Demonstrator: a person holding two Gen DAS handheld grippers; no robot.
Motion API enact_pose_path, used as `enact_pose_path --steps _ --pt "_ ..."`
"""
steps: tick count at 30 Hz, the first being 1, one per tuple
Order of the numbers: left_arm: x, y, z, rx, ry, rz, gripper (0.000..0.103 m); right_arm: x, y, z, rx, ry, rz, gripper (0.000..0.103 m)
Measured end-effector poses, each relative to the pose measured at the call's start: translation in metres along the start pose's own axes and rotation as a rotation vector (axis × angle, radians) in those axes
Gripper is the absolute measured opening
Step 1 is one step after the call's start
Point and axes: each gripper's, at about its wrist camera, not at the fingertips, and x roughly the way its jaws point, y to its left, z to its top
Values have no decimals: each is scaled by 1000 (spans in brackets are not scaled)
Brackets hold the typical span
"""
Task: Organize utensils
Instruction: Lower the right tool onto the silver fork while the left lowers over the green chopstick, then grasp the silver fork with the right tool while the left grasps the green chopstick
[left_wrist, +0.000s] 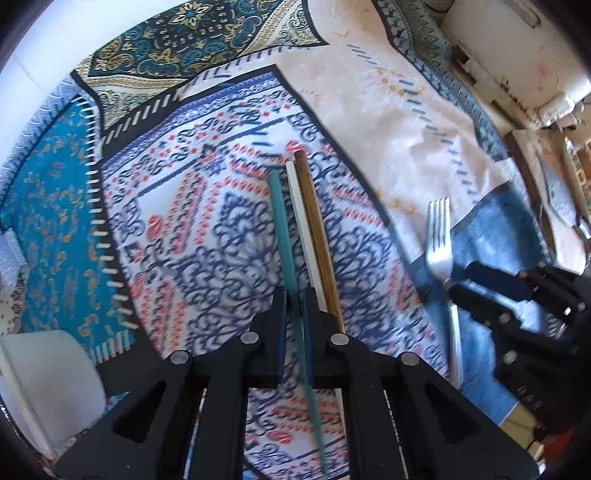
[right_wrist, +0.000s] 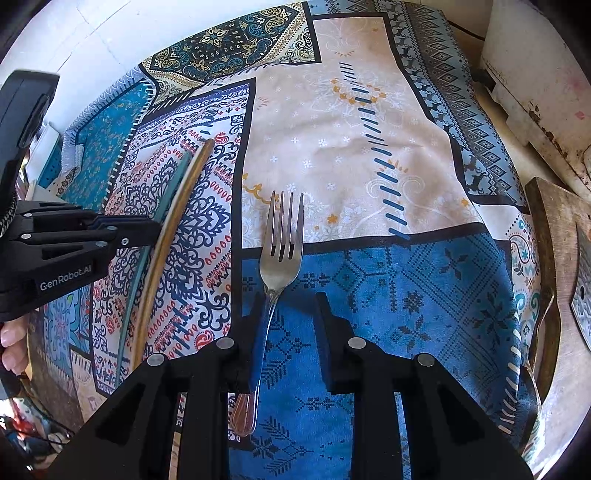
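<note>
My left gripper (left_wrist: 294, 306) is shut on a teal chopstick (left_wrist: 282, 229) over the patterned tablecloth. A white chopstick (left_wrist: 302, 221) and a brown chopstick (left_wrist: 317, 229) lie side by side just right of it. A silver fork (right_wrist: 280, 243) lies on the cloth, tines pointing away. My right gripper (right_wrist: 290, 306) is open around the fork's neck, with the left finger (right_wrist: 258, 332) against the handle. The fork (left_wrist: 439, 240) and right gripper (left_wrist: 476, 280) also show in the left wrist view. The left gripper (right_wrist: 147, 230) and chopsticks (right_wrist: 181, 206) show at the left of the right wrist view.
The patchwork tablecloth (right_wrist: 351, 140) covers the table. A wooden board (right_wrist: 554, 266) lies at the right edge. A white object (left_wrist: 44, 380) sits at the lower left. A white wall (right_wrist: 92, 33) runs behind the table.
</note>
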Motion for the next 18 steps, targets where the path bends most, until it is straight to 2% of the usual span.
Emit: enact_pose_path --steps 3,4,8,11,12,14,18 --pt "7 -3 12 -41 22 -112 6 2 2 4 -7 -3 -2 21" --pt "8 -5 12 -41 20 -125 6 2 3 5 -10 -6 -3 21" --pt "10 -22 11 10 -5 -73 6 6 11 9 -40 -25 -21 22" --pt "15 -35 13 12 -21 -60 6 10 21 13 -70 -42 -41 13" --pt "16 -37 13 17 -26 -53 6 12 23 15 -69 -44 -39 7" --pt "15 -44 17 25 -30 -38 5 14 26 18 -68 -43 -32 4" --pt "10 -41 21 -24 -37 -50 5 15 29 21 -42 -37 15 1"
